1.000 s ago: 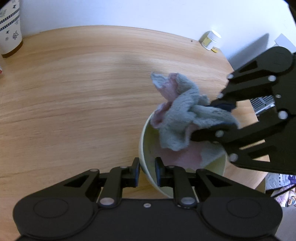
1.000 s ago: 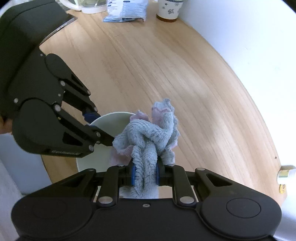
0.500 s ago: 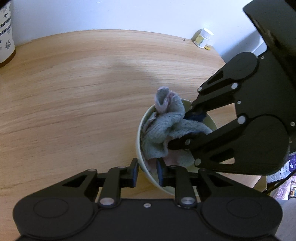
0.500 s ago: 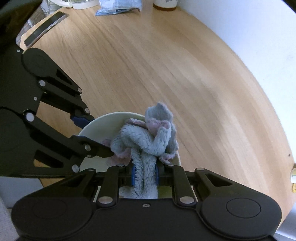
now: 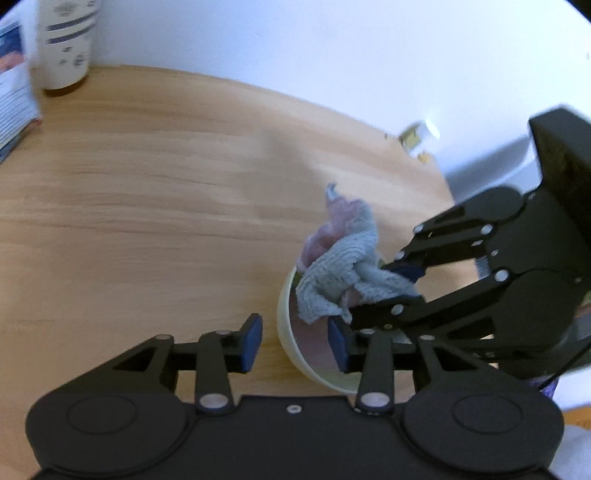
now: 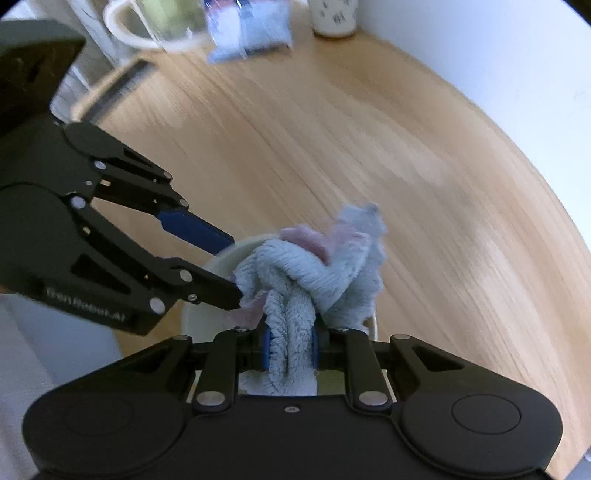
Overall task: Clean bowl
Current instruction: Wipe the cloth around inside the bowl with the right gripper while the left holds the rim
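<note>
A pale cream bowl (image 5: pixel 291 343) sits on the wooden table near its right edge; it also shows in the right wrist view (image 6: pixel 225 258). My left gripper (image 5: pixel 295 341) is open, its fingers straddling the bowl's near rim without clamping it. My right gripper (image 6: pixel 290 349) is shut on a grey-blue and pink cloth (image 6: pixel 317 269), which bunches over the bowl's rim. In the left wrist view the cloth (image 5: pixel 343 273) hangs from the right gripper (image 5: pixel 391 291) into the bowl.
A patterned cup (image 5: pixel 66 44) and a blue-white packet (image 5: pixel 14 107) stand at the table's far left by the wall. A small jar (image 5: pixel 417 138) sits at the far right edge. A large glass mug (image 6: pixel 155 26) and a packet (image 6: pixel 251 33) stand across the table.
My left gripper has opened and released the bowl's rim. My right gripper has lifted the cloth partly out of the bowl. Both views are motion-blurred.
</note>
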### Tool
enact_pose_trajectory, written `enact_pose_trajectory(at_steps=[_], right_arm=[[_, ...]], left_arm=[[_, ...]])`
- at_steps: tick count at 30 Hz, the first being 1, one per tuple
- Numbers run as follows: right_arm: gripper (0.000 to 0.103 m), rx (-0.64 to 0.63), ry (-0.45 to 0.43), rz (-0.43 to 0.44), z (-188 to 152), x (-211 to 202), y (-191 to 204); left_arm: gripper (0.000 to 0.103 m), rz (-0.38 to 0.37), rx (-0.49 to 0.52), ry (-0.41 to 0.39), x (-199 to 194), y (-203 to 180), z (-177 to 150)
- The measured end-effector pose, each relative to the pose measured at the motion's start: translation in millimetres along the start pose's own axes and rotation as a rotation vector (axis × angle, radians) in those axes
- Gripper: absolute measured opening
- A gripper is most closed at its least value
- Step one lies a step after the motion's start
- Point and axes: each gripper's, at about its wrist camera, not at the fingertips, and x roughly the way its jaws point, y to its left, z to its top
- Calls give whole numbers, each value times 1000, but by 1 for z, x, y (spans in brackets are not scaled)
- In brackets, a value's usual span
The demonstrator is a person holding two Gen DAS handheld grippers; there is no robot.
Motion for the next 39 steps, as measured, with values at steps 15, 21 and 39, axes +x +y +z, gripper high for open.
enact_pose_trajectory(at_steps=[15,21,39], right_arm=[[22,19,-14,111,-3,31,-17],[22,27,21,107,7,45,-13],[22,12,75,195,21,15,-8]], left_arm=[[26,-30,-35,19,8,-1,-7],[27,-12,-35,15,4,0,-5],[32,26,-141,-36,-8,6,-11]])
